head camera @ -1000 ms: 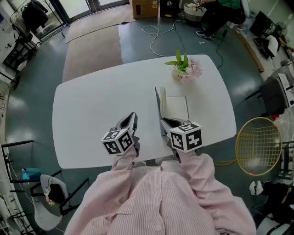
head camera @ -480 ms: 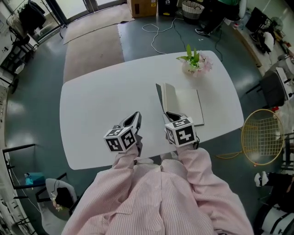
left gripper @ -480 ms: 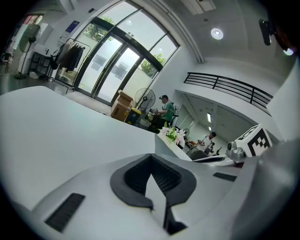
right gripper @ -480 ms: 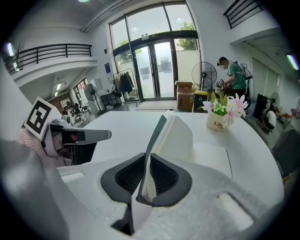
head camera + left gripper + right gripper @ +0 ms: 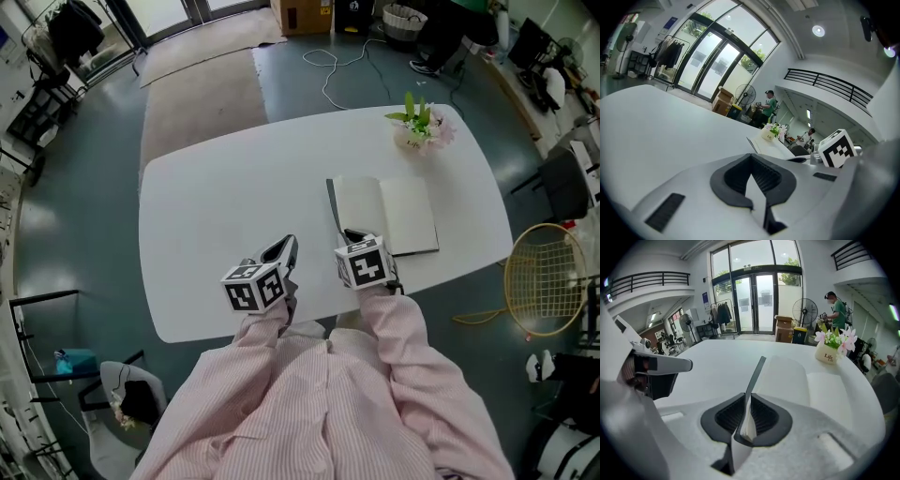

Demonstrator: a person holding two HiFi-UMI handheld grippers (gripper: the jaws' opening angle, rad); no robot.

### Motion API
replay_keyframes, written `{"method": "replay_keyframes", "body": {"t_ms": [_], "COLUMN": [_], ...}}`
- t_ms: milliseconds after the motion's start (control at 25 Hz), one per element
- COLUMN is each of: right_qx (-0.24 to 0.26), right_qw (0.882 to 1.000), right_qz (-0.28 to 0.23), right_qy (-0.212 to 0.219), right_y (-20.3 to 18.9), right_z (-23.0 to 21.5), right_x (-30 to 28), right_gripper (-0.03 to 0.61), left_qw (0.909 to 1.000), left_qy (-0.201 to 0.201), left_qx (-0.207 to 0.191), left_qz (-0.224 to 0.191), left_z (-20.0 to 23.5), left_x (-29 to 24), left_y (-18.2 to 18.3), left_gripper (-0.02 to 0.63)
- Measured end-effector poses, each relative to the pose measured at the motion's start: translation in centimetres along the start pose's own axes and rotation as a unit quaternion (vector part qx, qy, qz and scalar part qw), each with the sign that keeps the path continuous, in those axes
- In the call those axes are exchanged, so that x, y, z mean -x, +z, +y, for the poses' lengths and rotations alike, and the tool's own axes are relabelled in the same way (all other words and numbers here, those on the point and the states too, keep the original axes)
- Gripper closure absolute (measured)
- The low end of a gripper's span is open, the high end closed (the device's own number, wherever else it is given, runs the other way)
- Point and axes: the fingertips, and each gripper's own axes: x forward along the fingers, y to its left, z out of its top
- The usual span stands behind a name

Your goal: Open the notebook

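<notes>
1. The notebook [image 5: 403,214] lies on the right half of the white table [image 5: 216,206], close to the table's near edge, with pale blank pages facing up.
2. The notebook's dark cover [image 5: 331,202] stands nearly upright above the table, along the notebook's left side. A few leaves are raised with it, and the page just beside it curves up off the table.
3. The right gripper [image 5: 352,234] reaches in over the table's near edge. Its jaws are narrow and pinched on the near end of the cover and those leaves, as the right gripper view shows [image 5: 749,420].
4. The left gripper [image 5: 287,246] hovers over the table's near edge around mid-width, apart from the notebook. Its jaws are together with nothing between them [image 5: 754,187].
5. A flower pot [image 5: 422,127] sits at the table's far right corner, beyond the notebook.
6. Both pink-striped sleeves [image 5: 319,394] extend in from below the table's near edge.
</notes>
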Motion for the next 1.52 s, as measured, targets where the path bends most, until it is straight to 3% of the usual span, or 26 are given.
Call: {"method": "replay_keyframes", "body": {"t_ms": [400,1000,1320,1520], "right_qx": [-0.002,-0.014,-0.063,-0.085], "right_qw": [1.0,0.998,0.993,0.984], "right_qz": [0.028,0.04,-0.023,-0.084], "right_qy": [0.011,0.045,0.097,0.134], "right_y": [-1.3,-2.4,-1.2,0.4], "right_z": [1.2,1.7,1.7,1.0], "right_x": [-2.8,-4.2,-2.7,-0.3], "right_gripper": [0.54,0.541,0.541,0.543], "left_qw": [0.9993,0.9971,0.9976,0.9992], "left_qy": [0.028,0.061,0.053,0.028], "left_qx": [0.023,0.045,0.042,0.012], "left_qz": [-0.002,-0.009,-0.012,-0.024], "left_z": [2.2,1.8,0.3,-1.6], "left_x": [1.4,1.9,1.4,0.9], "left_y": [-0.5,-1.8,-2.0,-1.1], "left_gripper": [0.615,0.615,0.615,0.615]}}
